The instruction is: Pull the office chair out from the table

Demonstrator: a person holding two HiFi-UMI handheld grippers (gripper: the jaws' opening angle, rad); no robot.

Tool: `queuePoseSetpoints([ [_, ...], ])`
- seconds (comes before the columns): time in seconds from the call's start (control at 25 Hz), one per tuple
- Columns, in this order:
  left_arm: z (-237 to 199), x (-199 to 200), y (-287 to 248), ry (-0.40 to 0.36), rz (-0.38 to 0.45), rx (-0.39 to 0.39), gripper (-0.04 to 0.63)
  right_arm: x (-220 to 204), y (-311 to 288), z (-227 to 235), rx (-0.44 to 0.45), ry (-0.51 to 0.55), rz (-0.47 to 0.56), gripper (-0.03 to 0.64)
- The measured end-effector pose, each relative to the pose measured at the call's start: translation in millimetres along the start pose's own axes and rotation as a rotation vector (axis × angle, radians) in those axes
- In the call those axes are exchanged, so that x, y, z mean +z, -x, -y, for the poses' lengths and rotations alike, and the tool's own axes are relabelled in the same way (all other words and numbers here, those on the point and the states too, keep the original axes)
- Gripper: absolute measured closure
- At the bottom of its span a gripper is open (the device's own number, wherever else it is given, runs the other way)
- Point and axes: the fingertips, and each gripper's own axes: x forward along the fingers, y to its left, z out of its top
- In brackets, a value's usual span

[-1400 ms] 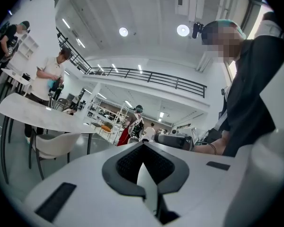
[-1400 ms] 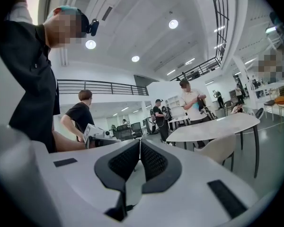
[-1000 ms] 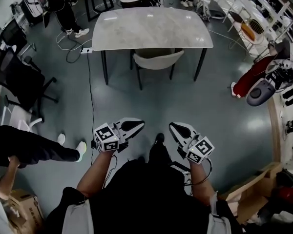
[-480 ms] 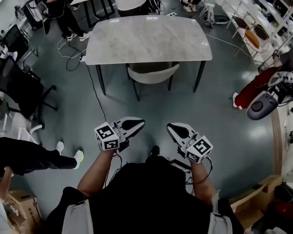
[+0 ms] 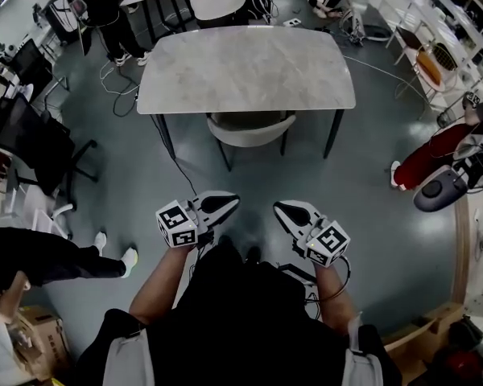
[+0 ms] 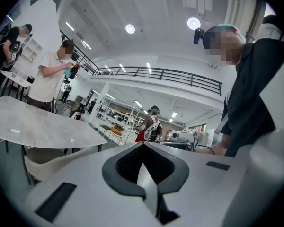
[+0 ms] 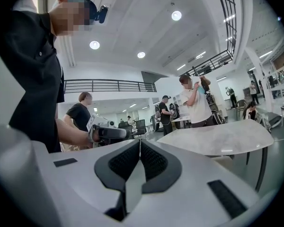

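**Item:** chair (image 5: pixel 250 127), pale shell type. Tucked under the near long edge of the table (image 5: pixel 245 63), curved backrest facing the open floor, seat hidden beneath the top, 2 dark legs showing.

**Left gripper** (image 5: pixel 228 203): jaws closed, pads together, nothing between them. Held level, well short of the chair.

**Right gripper** (image 5: pixel 284 210): same condition, closed and empty. Just beside the left, tips angled slightly inward.

**Step in hand, as judged:** approach. Chair untouched, nothing pulled out yet.

**Handling notes:**
- Close the gap squarely on the backrest.
- Open both jaws before arriving, not at contact.
- Take the top rim of the backrest at 2 points, 1 either side of centre, for a straight pull.
- Draw back evenly with all legs on the floor, to avoid swinging the chair into the table legs.

**Hazard:** black cable (image 5: pixel 163 147) on the floor, left of the chair. Keep feet and chair legs clear of it.
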Motion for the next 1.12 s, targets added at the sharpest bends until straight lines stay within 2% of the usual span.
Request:
queuePoseSetpoints([
  [0.48, -97.1, 14.9, -37.8, 0.021, -0.02, -0.023, 0.583, -4.8, -47.6, 89.3, -0.052, -0.029, -0.051, 0.595],
  [0.84, -203.5, 57.4, -52.4, 0.025, -0.016, -0.029, 0.583, 22.9, -134.1, 163.4, -0.036, 0.009, -0.096, 0.595],
  [1.12, -257.8, 80.8, -72.3, 0.038, -0.012, -0.061, 0.584, 45.1, -176.0, 216.6, -0.041, 0.022, -0.099, 0.595],
])
